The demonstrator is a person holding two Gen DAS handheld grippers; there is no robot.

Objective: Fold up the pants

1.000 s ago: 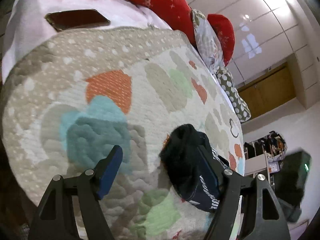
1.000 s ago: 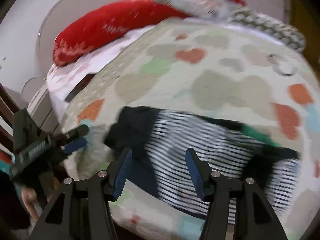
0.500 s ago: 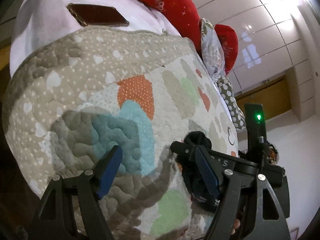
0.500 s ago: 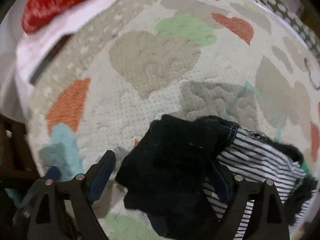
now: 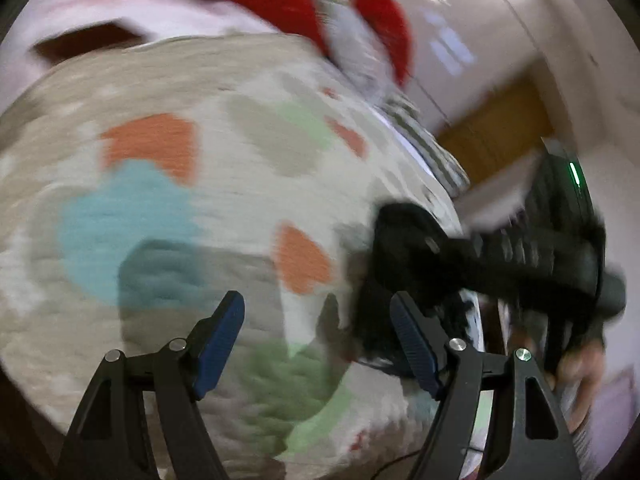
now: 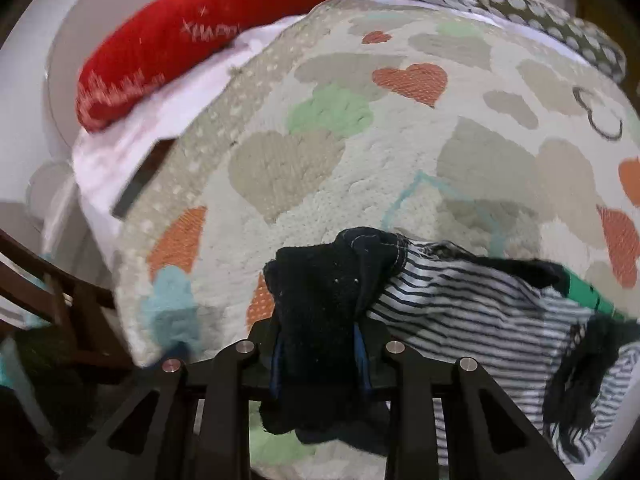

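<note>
The pants (image 6: pixel 460 312) lie crumpled on the heart-patterned quilt (image 6: pixel 320 184), dark navy outside with a striped lining and a green patch. My right gripper (image 6: pixel 318 354) is shut on the dark navy end of the pants near the bed's front edge. In the blurred left wrist view the pants (image 5: pixel 400 248) show as a dark bunch at the right, with the right gripper's black body (image 5: pixel 552 256) on it. My left gripper (image 5: pixel 316 336) is open and empty over the quilt (image 5: pixel 168 184), left of the pants.
Red pillows (image 6: pixel 192 40) and patterned pillows (image 6: pixel 560 28) line the far side of the bed. A dark flat phone-like object (image 6: pixel 140 178) lies on the pink sheet at the left. A wooden chair frame (image 6: pixel 52 296) stands by the bed's left edge.
My right gripper has closed on the dark end of the pants. My left gripper has swung fast, blurring its view, and stays open.
</note>
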